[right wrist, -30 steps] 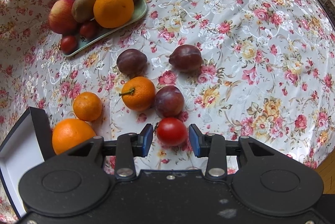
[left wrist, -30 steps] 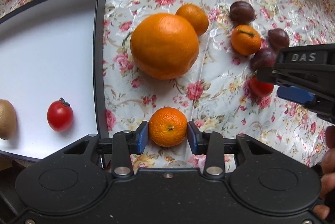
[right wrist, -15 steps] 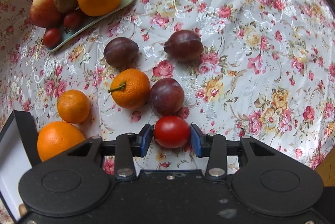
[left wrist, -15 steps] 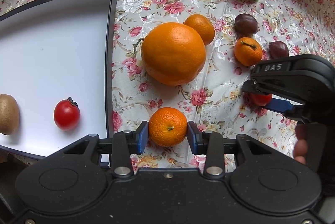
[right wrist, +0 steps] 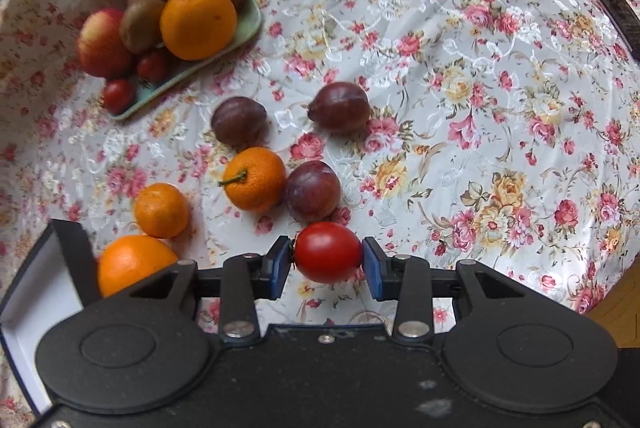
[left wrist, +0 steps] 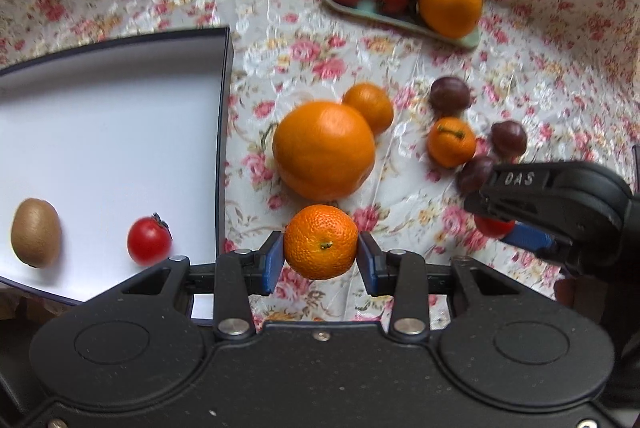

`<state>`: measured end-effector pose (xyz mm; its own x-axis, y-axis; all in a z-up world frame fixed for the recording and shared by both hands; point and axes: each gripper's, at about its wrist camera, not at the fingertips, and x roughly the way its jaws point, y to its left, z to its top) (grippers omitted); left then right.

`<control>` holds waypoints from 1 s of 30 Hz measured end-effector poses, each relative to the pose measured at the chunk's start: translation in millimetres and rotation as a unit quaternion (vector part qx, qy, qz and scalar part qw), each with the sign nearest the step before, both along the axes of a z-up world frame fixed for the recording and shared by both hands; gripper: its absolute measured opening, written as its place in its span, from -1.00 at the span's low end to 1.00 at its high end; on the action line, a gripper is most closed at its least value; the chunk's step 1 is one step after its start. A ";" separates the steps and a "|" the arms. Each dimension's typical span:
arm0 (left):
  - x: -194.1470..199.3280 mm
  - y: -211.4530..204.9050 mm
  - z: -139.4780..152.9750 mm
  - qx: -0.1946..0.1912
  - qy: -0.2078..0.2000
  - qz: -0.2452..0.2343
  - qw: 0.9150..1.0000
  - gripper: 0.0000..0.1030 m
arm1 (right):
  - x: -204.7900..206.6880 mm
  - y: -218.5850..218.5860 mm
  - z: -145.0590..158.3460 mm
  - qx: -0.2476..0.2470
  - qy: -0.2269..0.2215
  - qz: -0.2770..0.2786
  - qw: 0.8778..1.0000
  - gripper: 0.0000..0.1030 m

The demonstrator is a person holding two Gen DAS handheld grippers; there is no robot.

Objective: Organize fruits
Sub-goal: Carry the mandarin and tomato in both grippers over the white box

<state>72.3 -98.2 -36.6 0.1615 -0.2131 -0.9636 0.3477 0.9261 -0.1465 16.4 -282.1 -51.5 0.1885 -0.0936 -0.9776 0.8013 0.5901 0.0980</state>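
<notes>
Left gripper (left wrist: 320, 260) clamped on a small mandarin (left wrist: 320, 242), both blue pads pressed against its sides, fruit held just above the floral tablecloth (left wrist: 280, 40). At 12 o'clock from the held mandarin, just beyond it: a large orange (left wrist: 324, 150), with a second mandarin (left wrist: 370, 108) touching it at about 1 o'clock. At 9 to 10 o'clock: a white tray with dark rim (left wrist: 224, 132), containing a cherry tomato (left wrist: 149, 241) and, further toward 9 o'clock, a kiwi (left wrist: 36, 233), the two well apart. At 2 o'clock: a stemmed mandarin (left wrist: 451, 142) among three plums, the nearest plum (left wrist: 476, 174) partly behind the other tool. Right gripper (right wrist: 327, 264) shut tight on a red tomato (right wrist: 328, 252), pads in contact at both ends. Directly at 12 o'clock from that tomato, close by: one plum (right wrist: 312, 190), beside the stemmed mandarin (right wrist: 254, 178). Two further plums (right wrist: 239, 122) (right wrist: 340, 107) beyond, apart from each other. At 10 to 11 o'clock in the right wrist view: a pale green dish (right wrist: 248, 28) loaded with an orange, kiwis, an apple and tomatoes. Left wrist view somewhat motion-blurred at far range.
</notes>
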 end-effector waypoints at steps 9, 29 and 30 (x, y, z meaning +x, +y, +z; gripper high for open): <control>12.3 18.8 42.5 -0.002 -0.094 0.046 0.995 -0.09 | -10.0 16.5 39.8 -0.005 -0.051 0.023 0.998 -0.22; 82.2 125.1 71.4 0.054 -0.162 0.206 0.963 -0.09 | 36.3 105.6 66.8 0.012 -0.122 0.121 0.985 -0.21; 83.3 130.4 66.9 0.060 -0.159 0.210 0.963 -0.09 | 39.5 110.5 65.7 0.014 -0.122 0.125 0.985 -0.21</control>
